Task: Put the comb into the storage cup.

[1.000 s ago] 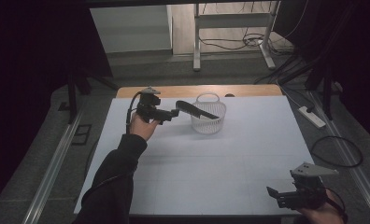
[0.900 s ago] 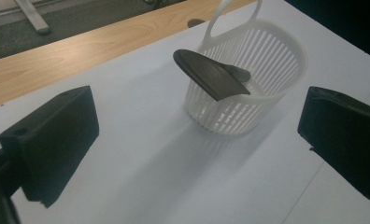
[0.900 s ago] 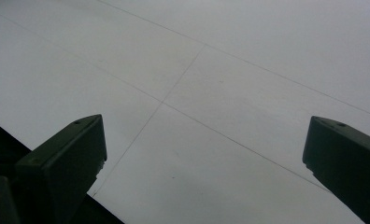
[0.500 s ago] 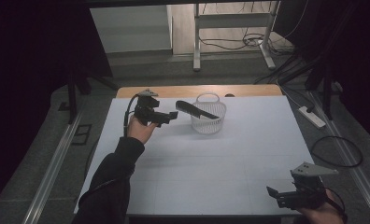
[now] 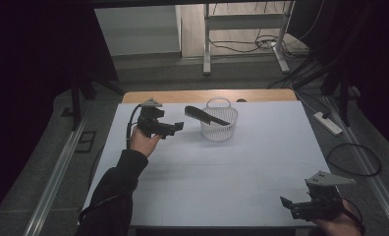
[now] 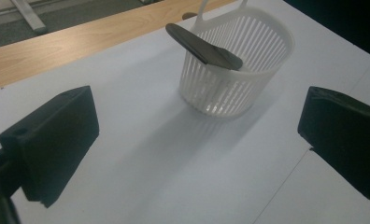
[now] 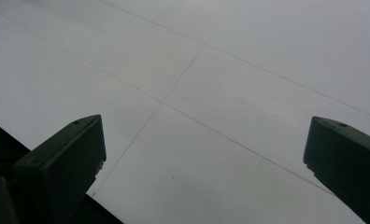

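White covering spreads over the table (image 5: 207,177), with a strip of bare wood showing along the far edge, and the room around it is dim. Toward that far edge stands a small white slatted basket (image 5: 219,125), and a dark comb (image 5: 206,115) lies slanted across it, one end down inside, the other jutting out over the rim toward the left gripper (image 5: 175,128). That gripper hovers just beside the basket with its jaws spread wide and empty. The right gripper (image 5: 287,203) hangs near the front corner, well apart from everything, jaws likewise parted over bare cover. The comb looks light, thin and stiff, probably smooth plastic, so it may slip; I'd pinch the protruding end across its flat faces. The basket looks light too and might tip or slide if the comb drags on its rim.
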`<state>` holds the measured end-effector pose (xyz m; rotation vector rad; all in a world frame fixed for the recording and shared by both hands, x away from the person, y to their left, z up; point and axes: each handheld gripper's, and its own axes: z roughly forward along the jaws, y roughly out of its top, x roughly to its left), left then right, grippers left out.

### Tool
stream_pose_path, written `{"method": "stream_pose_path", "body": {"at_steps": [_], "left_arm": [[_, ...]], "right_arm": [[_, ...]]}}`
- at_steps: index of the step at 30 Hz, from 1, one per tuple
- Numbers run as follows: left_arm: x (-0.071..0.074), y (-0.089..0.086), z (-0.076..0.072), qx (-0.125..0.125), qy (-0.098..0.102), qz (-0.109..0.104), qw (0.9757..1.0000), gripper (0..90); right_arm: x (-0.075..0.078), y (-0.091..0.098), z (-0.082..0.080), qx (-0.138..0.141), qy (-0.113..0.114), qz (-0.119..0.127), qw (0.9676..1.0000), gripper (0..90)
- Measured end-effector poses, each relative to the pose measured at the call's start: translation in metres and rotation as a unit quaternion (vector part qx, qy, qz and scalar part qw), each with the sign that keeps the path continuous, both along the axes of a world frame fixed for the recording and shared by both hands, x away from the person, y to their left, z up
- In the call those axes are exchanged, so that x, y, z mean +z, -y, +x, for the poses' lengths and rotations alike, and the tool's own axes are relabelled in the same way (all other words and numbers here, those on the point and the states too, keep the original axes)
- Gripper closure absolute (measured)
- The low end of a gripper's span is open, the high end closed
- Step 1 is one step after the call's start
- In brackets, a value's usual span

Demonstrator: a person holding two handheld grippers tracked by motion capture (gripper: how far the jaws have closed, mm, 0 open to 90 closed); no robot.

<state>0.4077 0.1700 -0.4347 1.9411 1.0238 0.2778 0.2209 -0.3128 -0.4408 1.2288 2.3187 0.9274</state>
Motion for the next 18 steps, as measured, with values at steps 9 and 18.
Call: {"method": "stream_pose_path", "body": {"at_steps": [9, 18], "left_arm": [[-0.003, -0.007, -0.008, 0.003, -0.001, -0.005, 1.0, 0.0], [-0.005, -0.013, -0.016, 0.005, 0.001, -0.009, 0.9999, 0.0]], "right_arm": [[0.0, 0.0, 0.0, 0.0, -0.001, -0.001, 1.0, 0.0], [0.0, 0.0, 0.0, -0.001, 0.0, -0.001, 1.0, 0.0]]}}
